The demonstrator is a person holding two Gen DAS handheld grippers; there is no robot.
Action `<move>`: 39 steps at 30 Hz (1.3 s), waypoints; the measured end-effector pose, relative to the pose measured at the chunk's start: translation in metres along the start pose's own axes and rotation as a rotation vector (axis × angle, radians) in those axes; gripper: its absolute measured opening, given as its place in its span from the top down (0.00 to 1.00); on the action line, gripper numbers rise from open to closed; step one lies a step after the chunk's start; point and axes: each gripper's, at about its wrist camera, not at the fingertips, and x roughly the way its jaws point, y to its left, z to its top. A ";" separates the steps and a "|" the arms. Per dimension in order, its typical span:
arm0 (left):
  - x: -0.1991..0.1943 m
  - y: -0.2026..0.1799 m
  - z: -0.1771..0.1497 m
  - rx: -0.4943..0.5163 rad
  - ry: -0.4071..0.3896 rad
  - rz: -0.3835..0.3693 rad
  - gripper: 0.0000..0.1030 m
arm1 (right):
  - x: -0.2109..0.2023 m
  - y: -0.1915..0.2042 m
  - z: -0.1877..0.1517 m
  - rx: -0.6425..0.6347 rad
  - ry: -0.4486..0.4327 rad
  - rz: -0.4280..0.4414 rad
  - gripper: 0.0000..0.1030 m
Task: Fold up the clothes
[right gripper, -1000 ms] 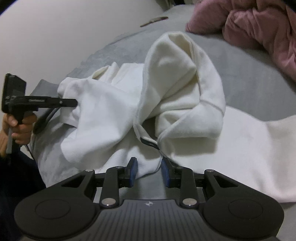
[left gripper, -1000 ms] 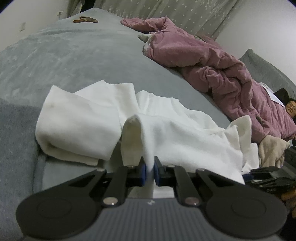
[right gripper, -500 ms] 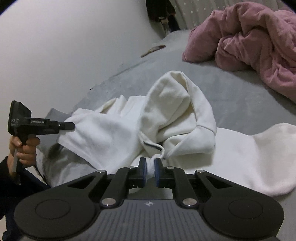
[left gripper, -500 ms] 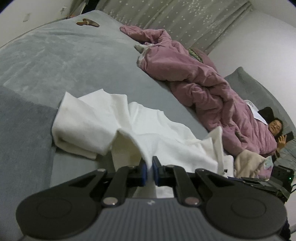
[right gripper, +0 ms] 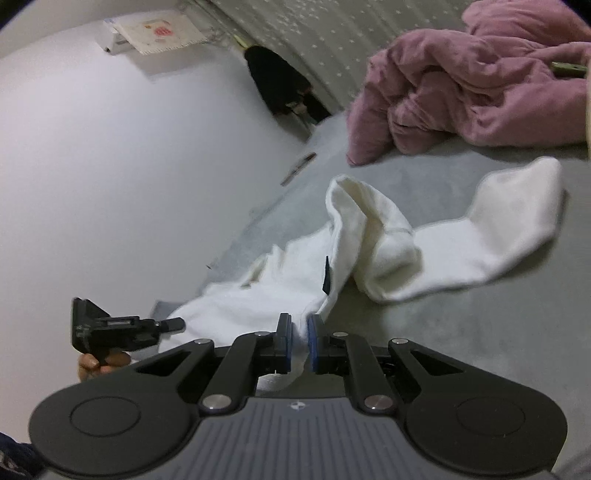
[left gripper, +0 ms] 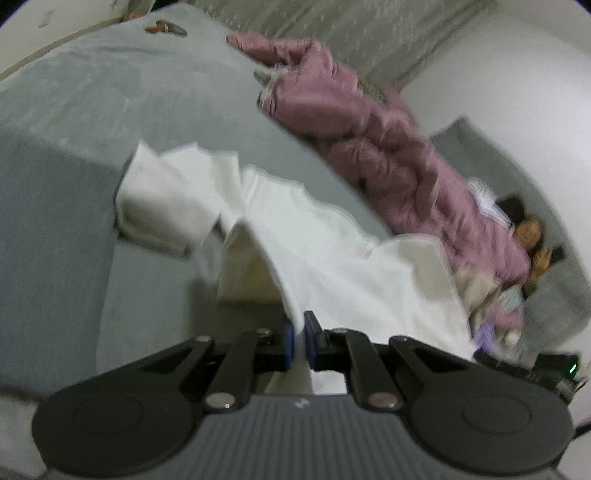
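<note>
A white hooded sweatshirt point(left gripper: 314, 251) lies crumpled on the grey bed point(left gripper: 92, 110). My left gripper point(left gripper: 300, 341) is shut on a fold of its white cloth, which rises taut from the jaws. In the right wrist view the same sweatshirt point(right gripper: 369, 236) stretches away, its hood bunched up in the middle and one sleeve point(right gripper: 509, 214) lying out to the right. My right gripper point(right gripper: 299, 341) is shut on the sweatshirt's near edge. The left gripper point(right gripper: 122, 328) shows there at the lower left, held by a hand point(right gripper: 99, 363).
A pink quilt point(left gripper: 388, 140) is heaped along the bed's far right, also the pink quilt point(right gripper: 472, 85) at upper right. A person point(left gripper: 528, 236) lies beside it holding a phone. A white wall point(right gripper: 110, 166) borders the bed. A small brown object point(left gripper: 162, 27) rests at the far end.
The right gripper closed on the sweatshirt's edge and pulled back and up, stretching the cloth out. The left gripper drew back with its fold, lifting it slightly.
</note>
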 end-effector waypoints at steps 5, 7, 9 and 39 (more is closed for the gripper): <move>0.011 -0.003 -0.019 0.078 0.069 0.134 0.92 | 0.002 0.003 -0.019 -0.008 0.070 -0.093 0.89; 0.010 -0.002 -0.018 0.096 0.069 0.181 0.91 | 0.010 0.008 -0.021 -0.055 0.112 -0.145 0.89; 0.005 -0.004 -0.016 0.119 0.048 0.198 0.86 | 0.017 0.012 -0.023 -0.098 0.150 -0.185 0.86; 0.112 -0.046 0.120 0.453 0.013 0.322 0.64 | 0.133 -0.006 0.147 -0.334 0.163 -0.234 0.71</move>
